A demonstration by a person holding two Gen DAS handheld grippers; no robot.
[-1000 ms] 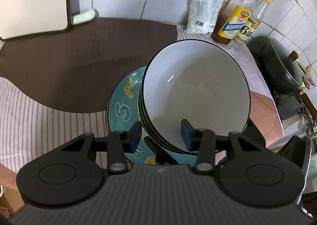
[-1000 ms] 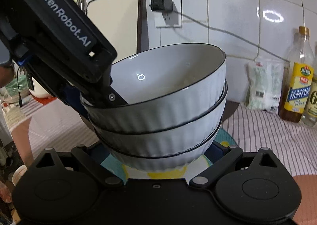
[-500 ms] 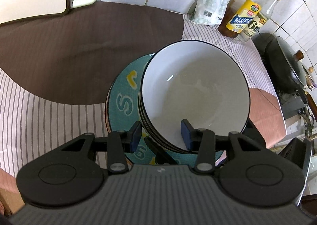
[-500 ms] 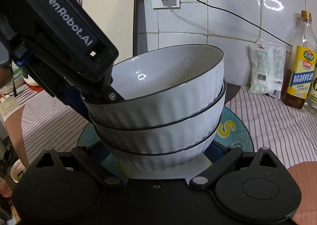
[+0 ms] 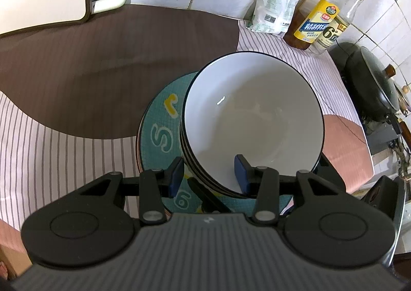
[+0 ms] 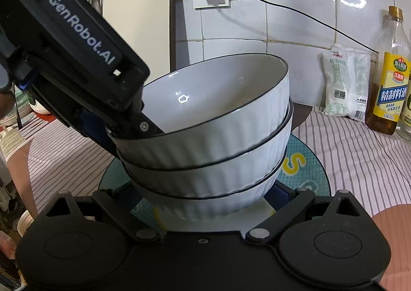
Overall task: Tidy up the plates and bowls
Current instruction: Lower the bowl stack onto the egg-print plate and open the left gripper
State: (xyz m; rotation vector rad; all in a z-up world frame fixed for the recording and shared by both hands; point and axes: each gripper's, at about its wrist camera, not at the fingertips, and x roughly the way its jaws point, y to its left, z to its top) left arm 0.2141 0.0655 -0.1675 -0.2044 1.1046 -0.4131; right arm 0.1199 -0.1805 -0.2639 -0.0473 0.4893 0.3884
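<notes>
Your left gripper (image 5: 209,175) pinches the near wall of the bowls (image 5: 253,121): one pad sits inside the top bowl, the other outside the stack, jaws narrow around the rims. The three nested white bowls tilt toward that grip and rest on the teal plate (image 5: 159,132), which lies on the striped cloth (image 5: 51,142).

Your right gripper (image 6: 205,193) sits low at the foot of the stack, its blue pads on either side of the bottom bowl. The bowl hides the contact, so I cannot tell whether they press on it or just stand beside it.

The step looks like settling the stack square on the plate. Keep the left pinch firm, since all three rims share it and a slack grip could let the inner bowls slide. Lower the raised side slowly until the base sits flat, steadying the foot with the right. Aim for the plate's middle; the stack now sits toward one side. Release only when the bowls stand level, and keep clear of the bottles (image 5: 318,21) behind.
</notes>
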